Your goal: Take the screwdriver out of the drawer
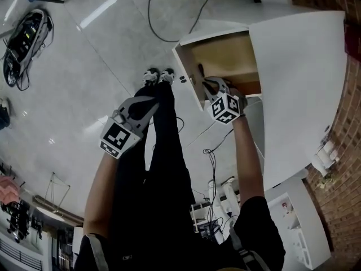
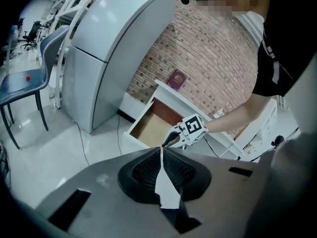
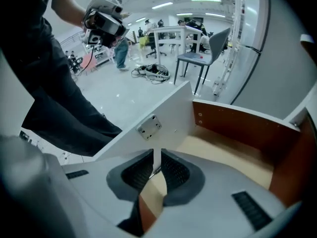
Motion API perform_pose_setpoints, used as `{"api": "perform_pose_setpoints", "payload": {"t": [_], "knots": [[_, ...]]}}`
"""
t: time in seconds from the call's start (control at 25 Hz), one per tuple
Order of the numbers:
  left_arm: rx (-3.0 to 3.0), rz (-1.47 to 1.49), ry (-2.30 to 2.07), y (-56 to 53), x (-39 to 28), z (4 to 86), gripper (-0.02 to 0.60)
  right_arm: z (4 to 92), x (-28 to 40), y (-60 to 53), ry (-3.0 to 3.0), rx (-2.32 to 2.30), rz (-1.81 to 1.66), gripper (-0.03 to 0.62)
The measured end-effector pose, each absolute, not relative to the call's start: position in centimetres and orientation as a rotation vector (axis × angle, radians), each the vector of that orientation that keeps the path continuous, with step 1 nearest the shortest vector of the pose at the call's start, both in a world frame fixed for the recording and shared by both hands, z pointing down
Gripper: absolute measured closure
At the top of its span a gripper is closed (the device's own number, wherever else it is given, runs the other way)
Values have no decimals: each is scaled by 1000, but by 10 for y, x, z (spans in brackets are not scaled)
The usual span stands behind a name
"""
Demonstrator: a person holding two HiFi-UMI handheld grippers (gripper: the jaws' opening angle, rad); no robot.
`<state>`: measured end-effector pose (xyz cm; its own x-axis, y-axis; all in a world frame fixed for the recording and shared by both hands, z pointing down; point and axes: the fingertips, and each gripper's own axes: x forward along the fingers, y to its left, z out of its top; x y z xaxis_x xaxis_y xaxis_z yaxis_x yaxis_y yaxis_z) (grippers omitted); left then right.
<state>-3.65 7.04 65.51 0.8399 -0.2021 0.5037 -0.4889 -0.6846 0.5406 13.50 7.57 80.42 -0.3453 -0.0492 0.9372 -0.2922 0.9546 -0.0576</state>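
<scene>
The white drawer (image 1: 189,66) stands pulled out of its cabinet, its wooden floor (image 3: 223,152) mostly bare. A slim dark object (image 1: 199,71), probably the screwdriver, lies against the inside of the front panel. My right gripper (image 1: 207,84) points steeply down into that front corner, its jaws a narrow gap apart. A thin silvery piece (image 3: 155,171) shows through the gap; I cannot tell whether the pads touch it. My left gripper (image 1: 149,100) hangs outside the drawer over the person's legs, shut and empty. From the left gripper (image 2: 161,150) view, the right gripper (image 2: 171,139) sits at the drawer (image 2: 148,125).
The white cabinet (image 1: 299,66) fills the right side against a brick wall (image 1: 344,196). Cables (image 1: 211,151) run across the glossy floor, and a bundle of gear (image 1: 25,38) lies far left. A tall grey appliance (image 2: 99,48) and a chair (image 2: 25,83) stand beyond.
</scene>
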Motion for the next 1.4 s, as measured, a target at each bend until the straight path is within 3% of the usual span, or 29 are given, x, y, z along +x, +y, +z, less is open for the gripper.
{"api": "perform_pose_setpoints", "payload": {"t": [0.08,0.16,0.36,0.64,0.84,1.4], "knots": [[2318,539,-504,71,-35,660,557,815,136,75,-1891,182,192,479],[2322,547,-503,72,-33,664,557,827,139,74,-1862,114,136,411],[2295,500,-523,72,-32,667,557,850,143,72,-1787,-35,42,381],[2263,476,-557,75,-35,676,557,887,147,79,-1687,-291,-39,240],[2250,466,-557,76,-35,685,557,901,147,78,-1654,-456,-33,206],[2209,447,-582,85,-55,692,557,908,148,85,-1618,-559,122,201]]}}
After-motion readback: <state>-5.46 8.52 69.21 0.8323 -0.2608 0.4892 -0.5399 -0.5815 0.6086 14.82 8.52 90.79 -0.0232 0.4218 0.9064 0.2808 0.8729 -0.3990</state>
